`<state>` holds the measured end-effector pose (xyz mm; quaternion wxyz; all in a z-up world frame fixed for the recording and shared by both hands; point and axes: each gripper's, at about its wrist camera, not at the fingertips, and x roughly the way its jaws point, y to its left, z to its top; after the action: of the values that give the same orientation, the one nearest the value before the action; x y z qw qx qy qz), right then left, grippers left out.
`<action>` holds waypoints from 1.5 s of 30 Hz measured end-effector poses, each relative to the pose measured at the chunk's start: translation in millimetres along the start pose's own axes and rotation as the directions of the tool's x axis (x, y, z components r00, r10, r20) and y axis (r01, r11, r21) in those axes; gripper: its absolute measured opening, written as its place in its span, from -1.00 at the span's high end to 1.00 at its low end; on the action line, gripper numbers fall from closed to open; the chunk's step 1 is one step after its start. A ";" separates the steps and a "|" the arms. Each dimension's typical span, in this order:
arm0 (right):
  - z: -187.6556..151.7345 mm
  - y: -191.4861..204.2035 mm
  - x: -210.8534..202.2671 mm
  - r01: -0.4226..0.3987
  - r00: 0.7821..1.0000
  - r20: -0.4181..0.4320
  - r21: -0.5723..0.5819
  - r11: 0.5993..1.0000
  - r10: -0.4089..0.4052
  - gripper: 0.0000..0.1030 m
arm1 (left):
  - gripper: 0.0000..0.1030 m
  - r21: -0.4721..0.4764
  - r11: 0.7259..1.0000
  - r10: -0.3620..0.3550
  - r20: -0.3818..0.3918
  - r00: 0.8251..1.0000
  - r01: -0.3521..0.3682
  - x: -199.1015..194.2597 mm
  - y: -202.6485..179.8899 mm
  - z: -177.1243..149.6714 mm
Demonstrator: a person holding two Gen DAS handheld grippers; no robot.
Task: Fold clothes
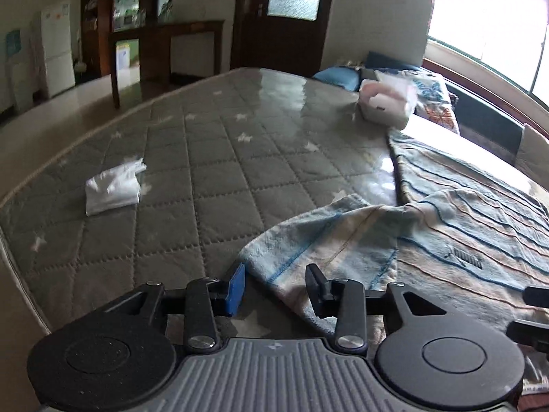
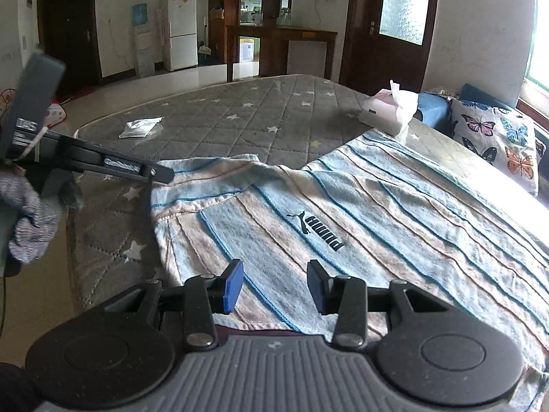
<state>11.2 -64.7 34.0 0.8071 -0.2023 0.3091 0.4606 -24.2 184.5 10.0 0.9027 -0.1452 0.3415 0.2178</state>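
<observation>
Striped shirt (image 2: 360, 206) spread flat on grey mattress (image 1: 171, 158). Left gripper (image 1: 276, 286) at shirt's sleeve, jaws apart; right gripper (image 2: 276, 286) over shirt's hem, jaws apart, nothing held.

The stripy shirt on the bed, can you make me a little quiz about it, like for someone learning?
1. True or false: the striped shirt is hanging on a hanger.
2. Which lies on the mattress far from the shirt? A) a white folded cloth B) a red shoe C) a book
3. Fill in: the pillow by the window has ______ printed on it.

Key:
1. False. It lies spread on the mattress, one sleeve folded across it.
2. A, the white folded cloth.
3. Butterflies.

Bonus look: the fingers of both the left gripper and the right gripper are apart, holding nothing.
</observation>
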 end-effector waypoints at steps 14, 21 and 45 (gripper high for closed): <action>-15.9 -23.0 -25.0 0.084 0.996 0.011 0.079 0.993 -0.085 0.20 | 0.94 0.184 0.928 -0.353 0.145 0.924 0.326 -53.4 -31.2 12.3; -27.5 -32.5 -40.4 0.126 0.992 0.006 0.122 0.985 -0.127 0.20 | 0.92 0.399 0.766 -0.557 0.020 0.830 0.504 -64.1 -79.4 -7.9; -28.4 -39.4 -40.6 0.091 0.995 0.016 0.152 0.984 -0.094 0.22 | 0.79 0.452 0.787 -0.398 -0.146 0.906 0.419 -2.4 -78.5 -13.4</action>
<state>20.9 -126.6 42.8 0.8442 -0.1492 0.3238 0.4001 5.4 110.6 10.9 0.9283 0.0047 0.3641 -0.0757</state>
